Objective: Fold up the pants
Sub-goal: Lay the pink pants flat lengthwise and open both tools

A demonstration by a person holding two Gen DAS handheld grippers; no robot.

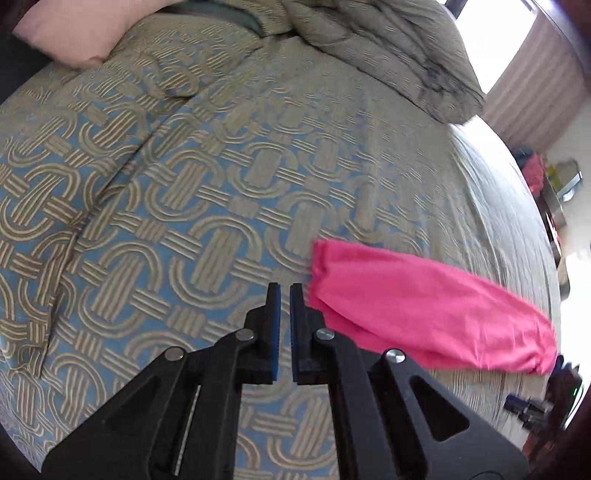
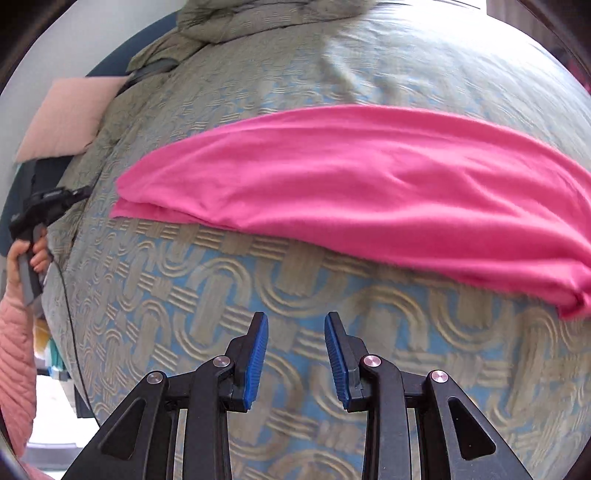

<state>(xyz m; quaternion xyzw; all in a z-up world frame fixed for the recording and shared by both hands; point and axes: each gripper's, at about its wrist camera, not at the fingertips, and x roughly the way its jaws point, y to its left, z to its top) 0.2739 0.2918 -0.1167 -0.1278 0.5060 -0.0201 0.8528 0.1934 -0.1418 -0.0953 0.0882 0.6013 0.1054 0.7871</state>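
Note:
The pink pants (image 2: 351, 177) lie folded lengthwise in a long strip across the patterned bedspread (image 2: 207, 295). In the left wrist view the pants (image 1: 424, 306) stretch off to the right. My left gripper (image 1: 284, 291) hovers just left of their near end, shut with nothing between its blue pads. My right gripper (image 2: 295, 321) stands open and empty over the bedspread, short of the pants' near long edge. At the far left of the right wrist view a hand (image 2: 22, 258) holds the left gripper (image 2: 48, 201), away from the cloth.
A crumpled grey-green duvet (image 1: 388, 48) is heaped at the head of the bed, with a pink pillow (image 1: 70, 29) beside it. The bed's edge curves down the right side, with a curtain (image 1: 535, 81) and cluttered shelves (image 1: 554, 181) beyond. A black cable (image 2: 70, 314) hangs at the left.

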